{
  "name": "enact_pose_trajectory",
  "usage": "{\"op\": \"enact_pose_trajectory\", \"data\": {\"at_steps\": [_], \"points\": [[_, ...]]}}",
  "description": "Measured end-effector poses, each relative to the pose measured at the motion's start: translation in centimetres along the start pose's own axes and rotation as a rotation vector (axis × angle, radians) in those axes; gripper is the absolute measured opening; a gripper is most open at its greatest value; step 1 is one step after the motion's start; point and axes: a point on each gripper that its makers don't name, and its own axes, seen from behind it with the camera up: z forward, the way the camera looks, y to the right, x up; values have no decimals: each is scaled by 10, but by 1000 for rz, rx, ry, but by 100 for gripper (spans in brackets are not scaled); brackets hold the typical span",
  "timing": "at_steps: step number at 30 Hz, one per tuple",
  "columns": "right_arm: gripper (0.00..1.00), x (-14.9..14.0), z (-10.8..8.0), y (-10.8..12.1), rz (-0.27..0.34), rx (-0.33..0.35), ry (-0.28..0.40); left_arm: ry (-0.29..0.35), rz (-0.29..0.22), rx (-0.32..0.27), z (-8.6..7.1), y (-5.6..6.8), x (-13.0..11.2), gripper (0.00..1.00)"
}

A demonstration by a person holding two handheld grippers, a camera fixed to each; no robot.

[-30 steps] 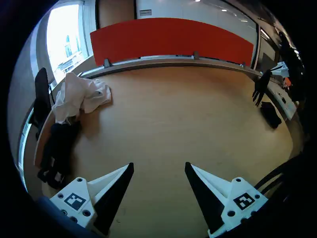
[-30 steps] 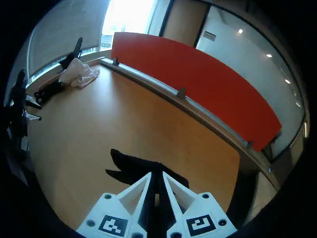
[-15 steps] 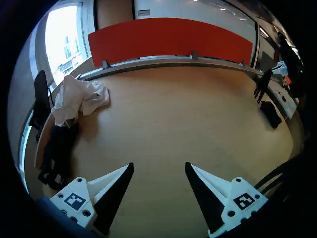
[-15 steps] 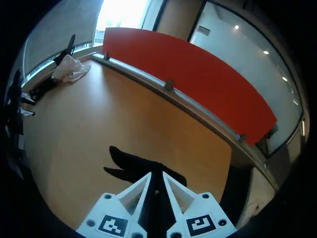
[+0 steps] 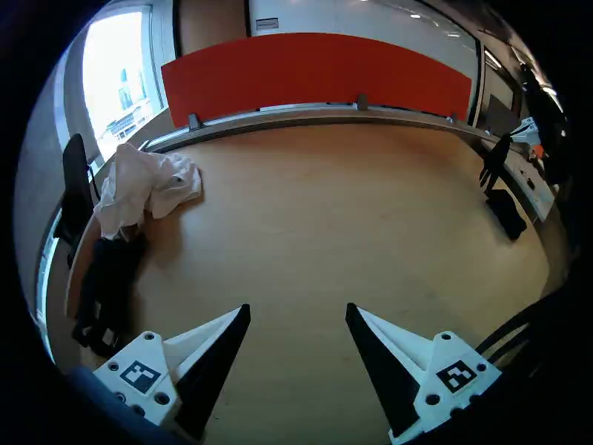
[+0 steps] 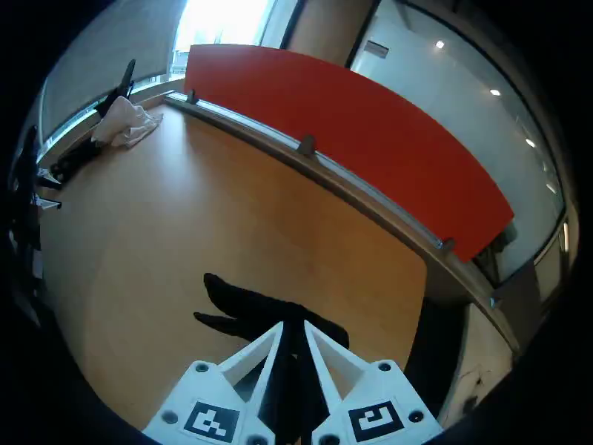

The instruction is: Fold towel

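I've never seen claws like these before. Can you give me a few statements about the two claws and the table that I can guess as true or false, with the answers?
1. The left claw is open, with nothing between its fingers. True.
2. The white towel lies neatly folded in the middle of the table. False: it sits crumpled in a heap near the table's far left corner.
3. The right claw is closed on a black cloth. True.
4. The divider behind the table is blue. False: the divider is red.
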Motion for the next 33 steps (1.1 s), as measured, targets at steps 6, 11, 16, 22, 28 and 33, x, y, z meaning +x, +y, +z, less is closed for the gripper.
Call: {"op": "enact_pose_trajectory", "data": {"at_steps": [6, 11, 16, 22, 28, 33], "points": [[4, -12, -5, 1, 12, -2, -13, 2, 5, -4, -1, 1, 2, 96], [4, -32, -14, 4, 24, -9, -37, 2, 7, -7, -2, 2, 3, 96], [4, -59, -25, 6, 40, -22, -72, 2, 9, -9, -4, 2, 2, 96], [4, -91, -36, 6, 67, -37, -113, 1, 13, -12, -5, 3, 0, 96], [4, -113, -42, -1, 90, -38, -136, -1, 17, -14, -6, 3, -2, 96], [4, -122, -44, -9, 103, -34, -142, 0, 19, -16, -6, 3, -2, 96]]}}
